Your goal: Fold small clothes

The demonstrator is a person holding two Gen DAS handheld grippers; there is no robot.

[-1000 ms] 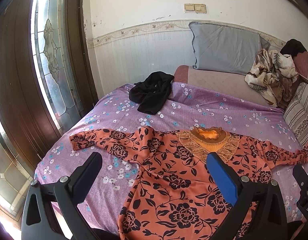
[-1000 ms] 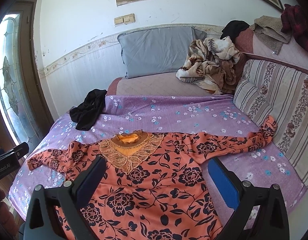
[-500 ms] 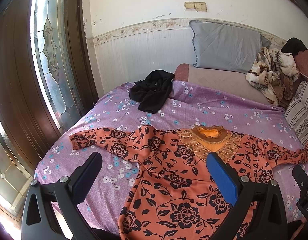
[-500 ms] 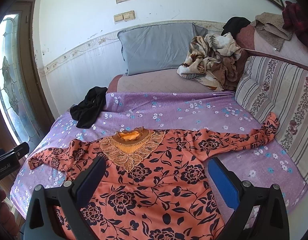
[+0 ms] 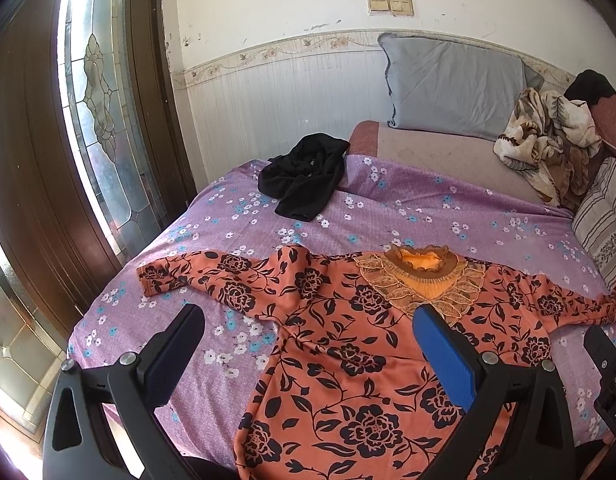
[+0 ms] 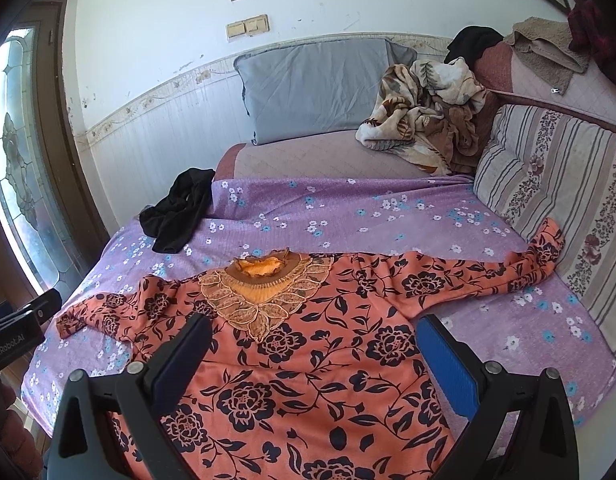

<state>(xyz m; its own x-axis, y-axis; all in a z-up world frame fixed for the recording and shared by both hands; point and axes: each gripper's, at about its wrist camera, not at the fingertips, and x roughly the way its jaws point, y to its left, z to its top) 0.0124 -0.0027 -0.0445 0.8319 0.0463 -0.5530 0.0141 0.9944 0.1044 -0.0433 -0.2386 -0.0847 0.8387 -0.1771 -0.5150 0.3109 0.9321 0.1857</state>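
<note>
Jaws of both grippers were held wide apart, w/ nothing gripped: left gripper [image 5: 308,344] and right gripper [image 6: 312,344] were seen above the orange floral blouse [image 6: 308,344]. It was spread flat, sleeves out, on the purple bedsheet [image 6: 348,208]; a black garment [image 5: 303,176] lay well apart.

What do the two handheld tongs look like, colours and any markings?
The left tongs and right tongs look alike: black angular frames with silver bolts and triangular cut-outs. On each, one flat finger pad shows bright blue and the other looks dark navy. In the right wrist view, the left unit's black body carries white "GenRobot.AI" lettering.
</note>
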